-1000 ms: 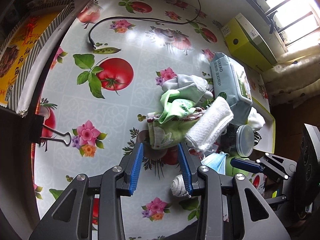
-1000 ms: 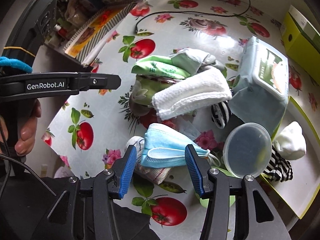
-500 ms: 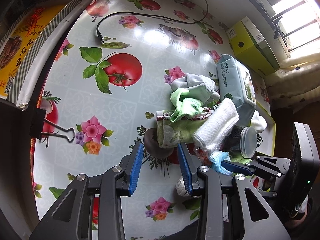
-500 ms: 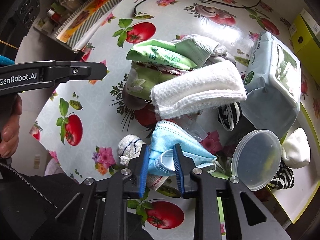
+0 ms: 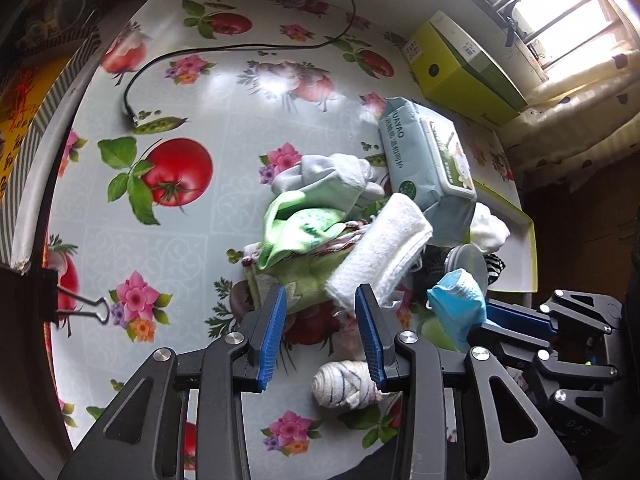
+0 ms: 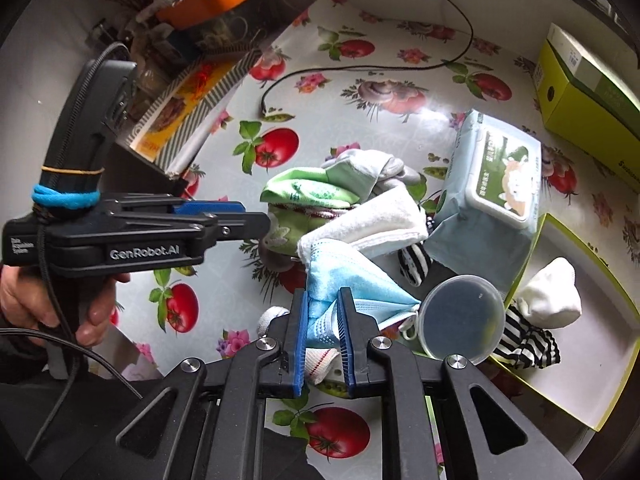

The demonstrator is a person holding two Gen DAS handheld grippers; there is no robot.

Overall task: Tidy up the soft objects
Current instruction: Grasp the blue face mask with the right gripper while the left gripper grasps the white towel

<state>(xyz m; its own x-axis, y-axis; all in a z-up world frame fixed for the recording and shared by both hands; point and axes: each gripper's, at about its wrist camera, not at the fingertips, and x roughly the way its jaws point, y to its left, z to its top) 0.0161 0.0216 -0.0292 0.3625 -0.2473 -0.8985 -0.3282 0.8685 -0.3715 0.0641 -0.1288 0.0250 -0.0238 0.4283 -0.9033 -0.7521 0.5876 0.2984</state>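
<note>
A: What do the fingers of the right gripper (image 6: 323,326) have?
B: They are clenched on a blue face mask (image 6: 340,280), pinching its near end; the rest of the mask fans out past the tips, above a rolled white sock (image 5: 344,382) that lies on the tabletop.

A: And the left gripper (image 5: 320,334)?
B: Its fingers are spread apart with nothing between them. It hangs over the flowered tablecloth (image 5: 192,248), its tips just short of the pile.

A: What is in the pile?
B: A folded white towel (image 5: 382,254) lies across a green cloth (image 5: 300,228), with a grey sock (image 5: 332,178) behind them. They sit toward the right side of the tabletop.

A: What is beyond that?
B: A pack of wet wipes (image 6: 490,184) leans beside the pile. A round clear lid (image 6: 460,318) sits just right of the mask. A shallow green tray (image 6: 568,384) at the tabletop's right edge holds a white sock (image 6: 550,296) and a striped sock (image 6: 528,342). A black cable (image 5: 224,50) runs across the far side, and a green box (image 5: 464,68) stands at the far right corner.
</note>
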